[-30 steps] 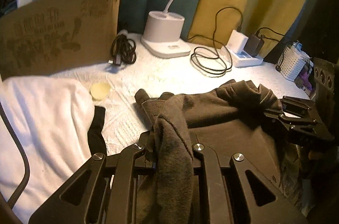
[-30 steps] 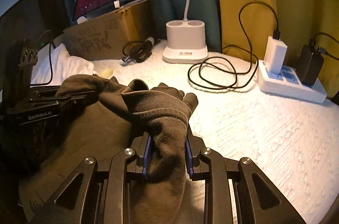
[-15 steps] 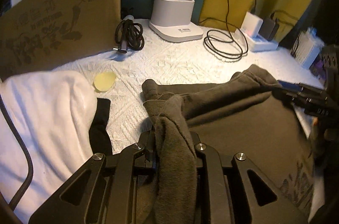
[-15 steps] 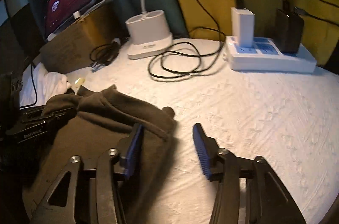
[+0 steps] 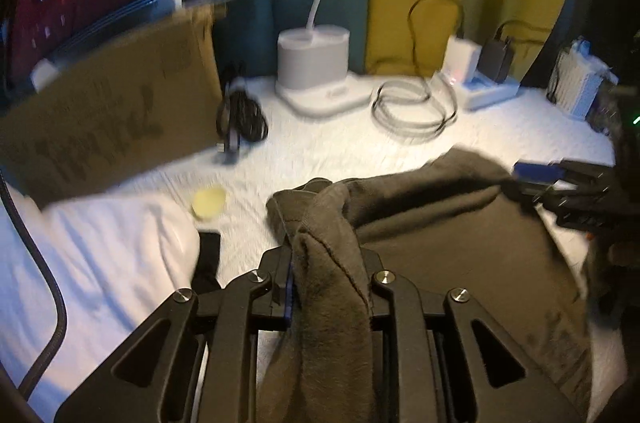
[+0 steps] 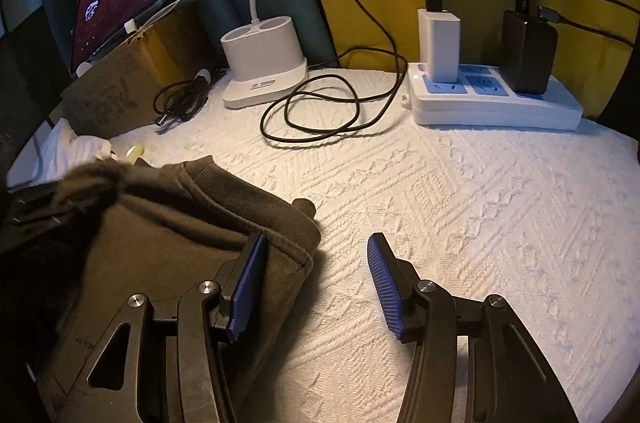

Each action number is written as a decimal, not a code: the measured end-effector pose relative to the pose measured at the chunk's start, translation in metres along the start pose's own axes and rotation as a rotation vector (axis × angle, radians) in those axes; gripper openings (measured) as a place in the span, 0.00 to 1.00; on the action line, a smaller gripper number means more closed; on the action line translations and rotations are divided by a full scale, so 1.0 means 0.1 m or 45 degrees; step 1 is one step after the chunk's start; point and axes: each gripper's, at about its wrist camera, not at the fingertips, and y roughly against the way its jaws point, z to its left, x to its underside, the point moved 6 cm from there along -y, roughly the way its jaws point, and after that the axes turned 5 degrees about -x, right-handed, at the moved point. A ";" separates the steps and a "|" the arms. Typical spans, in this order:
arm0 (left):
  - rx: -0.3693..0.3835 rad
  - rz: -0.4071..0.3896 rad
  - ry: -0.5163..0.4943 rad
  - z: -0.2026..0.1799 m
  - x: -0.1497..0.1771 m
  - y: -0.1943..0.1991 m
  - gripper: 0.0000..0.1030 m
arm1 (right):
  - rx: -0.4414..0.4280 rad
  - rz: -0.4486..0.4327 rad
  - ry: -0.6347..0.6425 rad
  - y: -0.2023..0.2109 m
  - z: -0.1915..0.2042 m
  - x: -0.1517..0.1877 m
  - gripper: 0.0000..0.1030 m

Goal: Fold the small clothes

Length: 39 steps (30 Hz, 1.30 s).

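Brown garment [image 6: 168, 223] lies spread on the white textured tabletop [image 6: 460, 207], its folded edge toward the lamp base [image 6: 262, 63]. The left tongs [image 5: 326, 275] are clenched on a bunched corner of it, though their jaws have just been easing wider with the cloth still between them. The right tongs [image 6: 316, 283] stand released over the cloth's right edge: the left pad [image 6: 250, 283] rests above the fabric, the right pad over bare tabletop, nothing pinched between.
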 end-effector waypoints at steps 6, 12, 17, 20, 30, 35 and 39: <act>-0.046 -0.085 -0.063 -0.06 -0.13 0.20 0.28 | 0.029 0.003 -0.002 0.03 -0.02 0.01 0.55; -0.163 -0.017 0.049 0.26 -0.11 0.00 0.32 | 0.038 0.034 -0.005 0.00 0.00 0.02 0.56; 0.063 -0.070 -0.026 -0.08 -0.10 0.16 0.32 | 0.037 0.035 -0.004 0.00 -0.01 0.02 0.56; 0.183 -0.029 -0.099 -0.31 -0.06 0.12 0.32 | 0.043 0.035 -0.001 0.00 -0.01 0.02 0.56; 0.187 0.193 -0.036 -0.24 0.10 -0.35 0.32 | 0.076 0.017 0.021 0.09 -0.02 0.07 0.56; 0.101 0.182 -0.072 -0.26 0.13 -0.30 0.32 | 0.096 -0.007 0.031 0.21 -0.01 0.12 0.57; -0.003 0.126 -0.126 -0.29 0.18 -0.12 0.32 | 0.093 -0.003 0.054 0.30 0.03 0.20 0.57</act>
